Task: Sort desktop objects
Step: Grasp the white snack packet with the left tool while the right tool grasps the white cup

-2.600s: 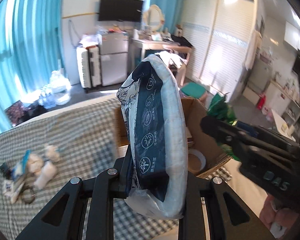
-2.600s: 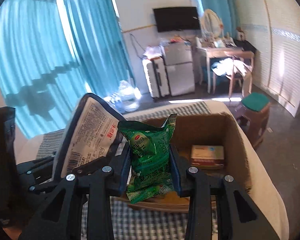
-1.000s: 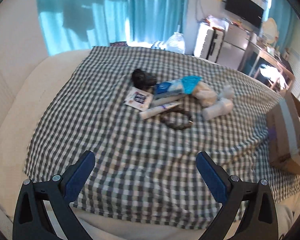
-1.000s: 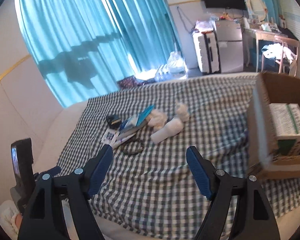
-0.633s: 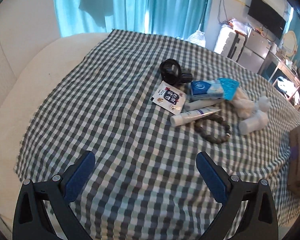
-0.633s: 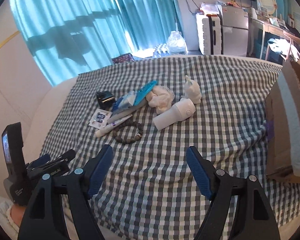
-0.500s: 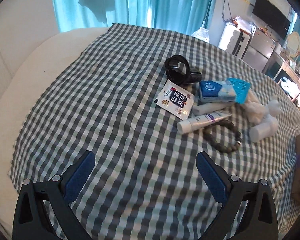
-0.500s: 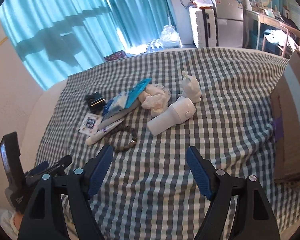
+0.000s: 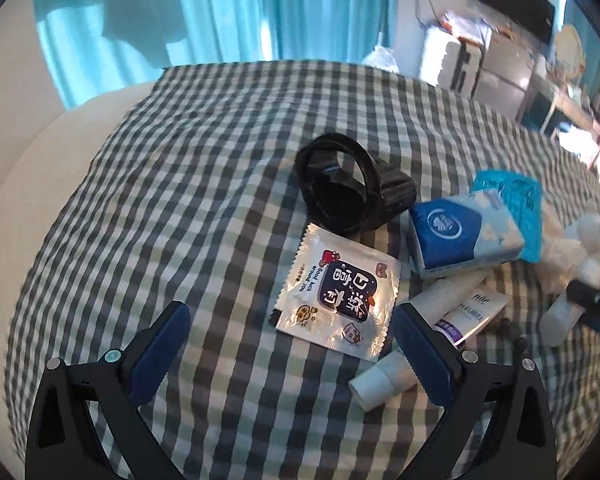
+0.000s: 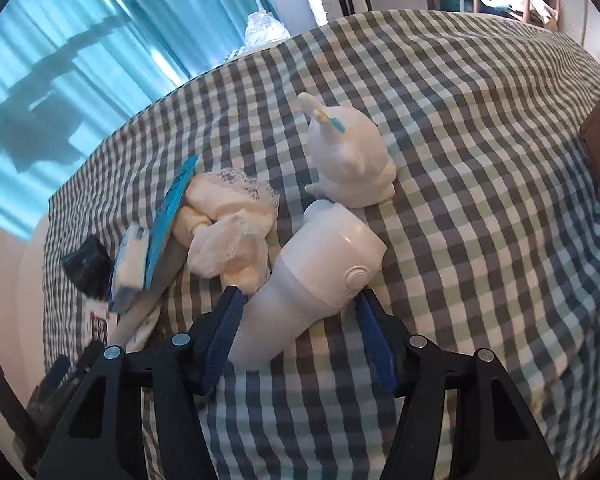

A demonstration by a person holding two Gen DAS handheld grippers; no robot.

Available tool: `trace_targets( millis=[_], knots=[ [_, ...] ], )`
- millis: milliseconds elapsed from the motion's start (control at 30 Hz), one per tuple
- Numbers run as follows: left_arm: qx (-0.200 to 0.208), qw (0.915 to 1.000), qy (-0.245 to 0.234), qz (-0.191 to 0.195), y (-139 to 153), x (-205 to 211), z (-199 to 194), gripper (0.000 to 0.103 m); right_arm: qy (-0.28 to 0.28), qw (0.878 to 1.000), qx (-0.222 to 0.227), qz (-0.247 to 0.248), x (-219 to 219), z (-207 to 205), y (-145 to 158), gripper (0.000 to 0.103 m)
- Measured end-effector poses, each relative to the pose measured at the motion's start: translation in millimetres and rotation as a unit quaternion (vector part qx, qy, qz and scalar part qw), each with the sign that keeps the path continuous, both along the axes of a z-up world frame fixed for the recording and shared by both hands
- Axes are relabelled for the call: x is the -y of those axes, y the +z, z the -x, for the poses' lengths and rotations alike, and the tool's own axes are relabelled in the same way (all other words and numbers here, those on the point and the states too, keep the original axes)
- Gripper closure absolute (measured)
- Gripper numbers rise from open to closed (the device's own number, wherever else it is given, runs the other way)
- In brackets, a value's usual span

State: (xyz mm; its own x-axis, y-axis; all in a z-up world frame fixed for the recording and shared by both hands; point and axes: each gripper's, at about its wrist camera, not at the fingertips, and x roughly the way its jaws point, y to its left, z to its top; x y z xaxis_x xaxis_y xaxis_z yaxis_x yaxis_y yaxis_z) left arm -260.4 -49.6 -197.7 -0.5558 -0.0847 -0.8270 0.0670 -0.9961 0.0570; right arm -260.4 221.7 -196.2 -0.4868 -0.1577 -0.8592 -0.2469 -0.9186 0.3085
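The right tongs are spread around the lower body of a white bottle-shaped device lying on the checked tabletop, not yet pinching it; closing on it looks like the next move. A crumpled cloth crowds the left side, with open cloth right. The left tongs, also spread and empty, hover by a foil sachet.

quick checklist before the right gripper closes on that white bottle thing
1. Right hand-held gripper open: ok.
2. White bottle between its fingers: ok.
3. Cloth bundle clear of left finger: not ok, it touches the fingertip.
4. White figurine outside the grasp: ok.
5. Left hand-held gripper open, holding nothing: ok.
6. Firm contact with bottle: cannot tell.
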Motion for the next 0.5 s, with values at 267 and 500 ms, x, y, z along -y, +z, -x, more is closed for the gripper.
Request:
trace_targets(
  millis=[267,500],
  knots=[
    [0.015,0.9995,-0.025,-0.013,-20,6,22,0.0,0.015,1.0,0.008,-0.015,3,16,-7,0.043],
    [0.013,0.9954,-0.091,-0.028,-28,20,23,0.018,0.033,0.999,0.005,-0.033,2,12,-7,0.047]
  ],
)
